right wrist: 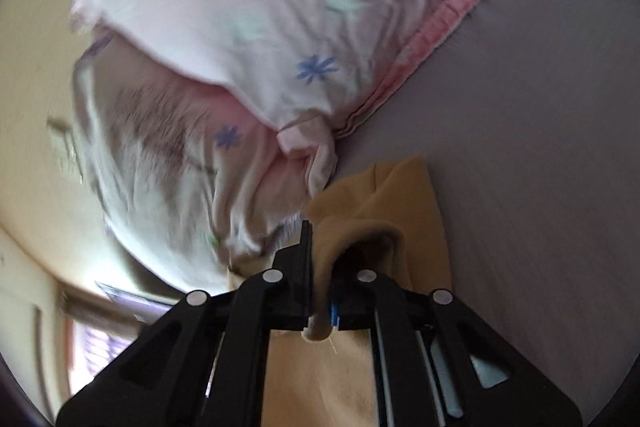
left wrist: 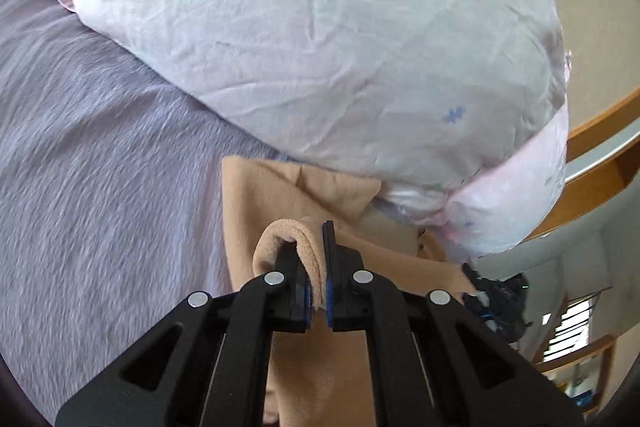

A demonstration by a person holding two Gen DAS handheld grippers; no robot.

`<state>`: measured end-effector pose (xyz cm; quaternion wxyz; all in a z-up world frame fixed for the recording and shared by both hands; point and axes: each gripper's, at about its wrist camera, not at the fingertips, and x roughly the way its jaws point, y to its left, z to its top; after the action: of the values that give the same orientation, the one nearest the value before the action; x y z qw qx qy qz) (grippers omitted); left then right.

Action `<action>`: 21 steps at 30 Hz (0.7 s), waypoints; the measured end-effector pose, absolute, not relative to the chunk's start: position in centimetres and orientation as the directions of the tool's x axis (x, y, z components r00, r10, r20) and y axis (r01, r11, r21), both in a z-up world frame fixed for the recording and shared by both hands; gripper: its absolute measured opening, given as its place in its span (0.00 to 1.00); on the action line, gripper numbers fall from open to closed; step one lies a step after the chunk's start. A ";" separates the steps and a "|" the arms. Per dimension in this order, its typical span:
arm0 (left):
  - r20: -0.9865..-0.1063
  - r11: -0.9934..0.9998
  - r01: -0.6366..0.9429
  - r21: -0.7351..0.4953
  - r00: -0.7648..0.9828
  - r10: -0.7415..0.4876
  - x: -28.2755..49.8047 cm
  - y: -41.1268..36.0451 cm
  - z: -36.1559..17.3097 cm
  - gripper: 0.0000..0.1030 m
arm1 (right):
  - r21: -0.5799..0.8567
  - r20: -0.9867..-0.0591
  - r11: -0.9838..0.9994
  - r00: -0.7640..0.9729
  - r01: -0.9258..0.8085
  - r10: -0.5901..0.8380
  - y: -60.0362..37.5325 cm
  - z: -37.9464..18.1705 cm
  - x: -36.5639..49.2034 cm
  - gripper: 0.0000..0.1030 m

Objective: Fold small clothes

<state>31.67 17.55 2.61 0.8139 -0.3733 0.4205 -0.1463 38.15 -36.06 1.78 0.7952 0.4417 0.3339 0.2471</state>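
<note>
A small tan garment (left wrist: 280, 195) lies partly on the lavender bedsheet (left wrist: 100, 147) and hangs from both grippers. My left gripper (left wrist: 316, 267) is shut on a folded edge of the tan garment, which loops over its left finger. My right gripper (right wrist: 320, 267) is shut on another edge of the tan garment (right wrist: 400, 195), which drapes over its right finger. The other gripper (left wrist: 496, 303) shows at the right in the left wrist view. The garment's far end is tucked against the pillow.
A large white pillow (left wrist: 320, 39) with green and blue flower prints and a pink border lies just beyond the garment; it also shows in the right wrist view (right wrist: 260, 7). A wooden bed frame (left wrist: 600, 123) and a window (right wrist: 100, 347) lie off the bed's side.
</note>
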 end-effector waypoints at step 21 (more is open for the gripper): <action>-0.615 0.696 -0.038 -0.717 0.506 -0.605 25.4 17.1 0.5 0.79 | 0.768 -0.257 0.581 0.702 -0.268 0.665 -37.5 5.9 30.8 0.76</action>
<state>25.43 17.10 0.54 0.7955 -0.3467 0.4639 -0.1781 30.83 -37.47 5.87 0.8468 0.3657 0.2708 0.2755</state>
